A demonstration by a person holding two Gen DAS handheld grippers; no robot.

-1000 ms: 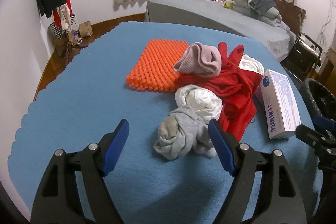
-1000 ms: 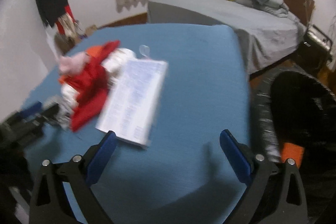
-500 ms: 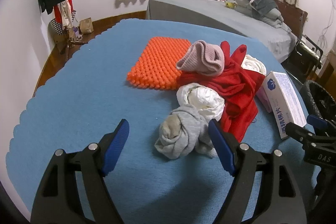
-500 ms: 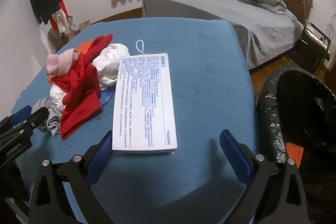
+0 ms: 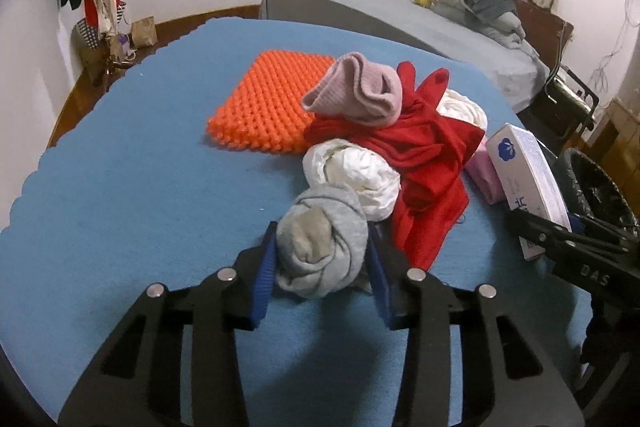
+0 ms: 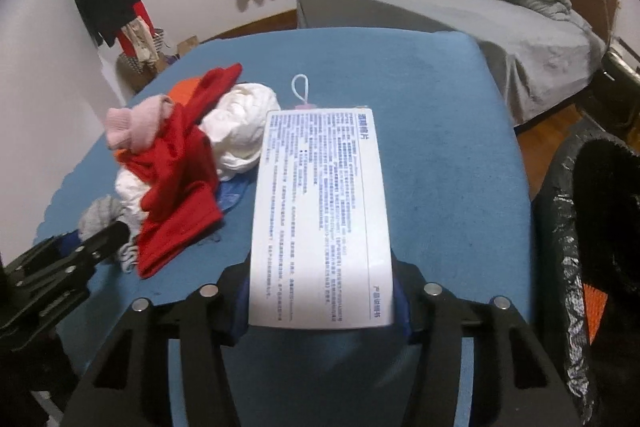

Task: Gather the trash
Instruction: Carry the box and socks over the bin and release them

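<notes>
Tabletop (image 5: 120, 187) bare to the left; since 0.5 s ago left tool (image 5: 320, 267) clamped grey sock (image 5: 320, 251), right tool (image 6: 320, 303) clamped white box (image 6: 320, 219) beside bin (image 6: 560, 227).

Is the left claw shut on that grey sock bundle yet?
Yes, shut. In the left wrist view the left claw has both blue pads pressed against the sides of the rolled grey sock bundle, which bulges between them.

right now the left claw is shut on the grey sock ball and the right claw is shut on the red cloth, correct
Not quite. The right claw is shut on the white box, not the red cloth, as the right wrist view shows. The left claw is indeed shut on the grey sock ball.
</notes>
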